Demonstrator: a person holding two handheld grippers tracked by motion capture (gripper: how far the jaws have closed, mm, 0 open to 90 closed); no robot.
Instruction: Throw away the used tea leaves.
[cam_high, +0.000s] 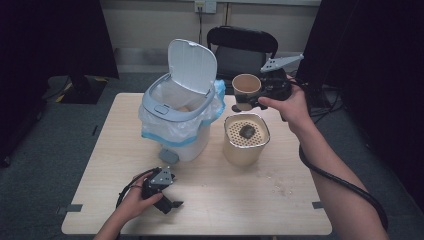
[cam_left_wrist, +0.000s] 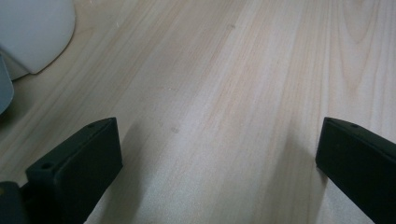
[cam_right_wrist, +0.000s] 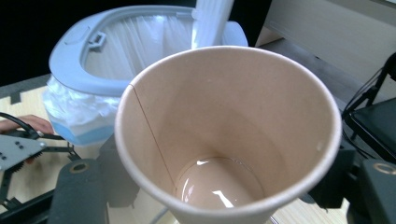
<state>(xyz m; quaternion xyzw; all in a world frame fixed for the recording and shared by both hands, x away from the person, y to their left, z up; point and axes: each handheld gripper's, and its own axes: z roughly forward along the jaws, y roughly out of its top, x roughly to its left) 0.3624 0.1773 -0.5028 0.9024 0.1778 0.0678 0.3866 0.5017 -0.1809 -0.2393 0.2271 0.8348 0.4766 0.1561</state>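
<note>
paper cup (cam_high: 246, 89) held upright in right gripper (cam_high: 260, 97), jaws clamped on its lower wall either side. it's up in the air, just behind the beige strainer tub (cam_high: 246, 140) & right of the white bin (cam_high: 182, 112). right gripper view: cup (cam_right_wrist: 229, 135) empty inside w/ a wet sheen on the bottom. bin lid up, plastic liner inside. dark lump sits on the tub's perforated insert. left gripper (cam_high: 167, 197) rests low on the table (cam_high: 240, 200) near front edge, jaws wide apart w/ nothing btwn them, bare wood ahead.

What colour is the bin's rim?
Pale blue-grey rim, clearest in the right gripper view.
</note>
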